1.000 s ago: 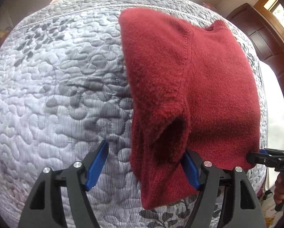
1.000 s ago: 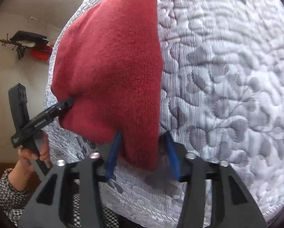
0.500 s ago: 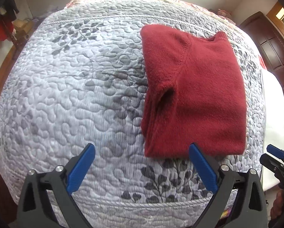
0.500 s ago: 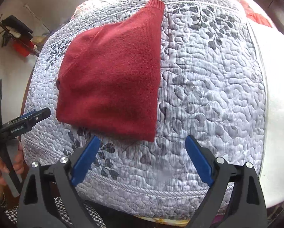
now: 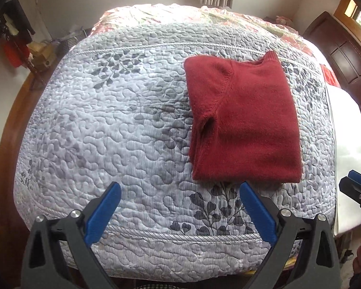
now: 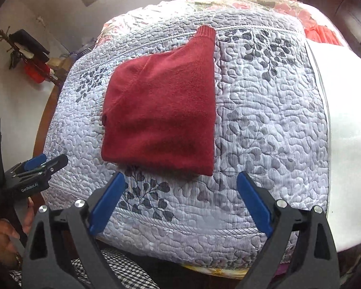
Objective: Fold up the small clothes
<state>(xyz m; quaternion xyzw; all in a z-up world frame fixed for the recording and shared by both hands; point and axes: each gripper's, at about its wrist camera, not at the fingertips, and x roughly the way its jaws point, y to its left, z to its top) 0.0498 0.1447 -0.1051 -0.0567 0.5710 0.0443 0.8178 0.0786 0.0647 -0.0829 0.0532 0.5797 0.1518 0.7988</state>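
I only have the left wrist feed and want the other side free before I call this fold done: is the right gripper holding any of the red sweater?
Observer: No. In the right wrist view the right gripper is wide open, with nothing clamped between its fingers.
Operator: Where does it sit relative to the hem?
Observer: Its blue fingertips stop just short of the red sweater, over bare quilt.
Operator: And my left gripper, seen from outside?
Observer: The left gripper sits off the quilt's near left corner, apart from the sweater, with a hand on its handle.
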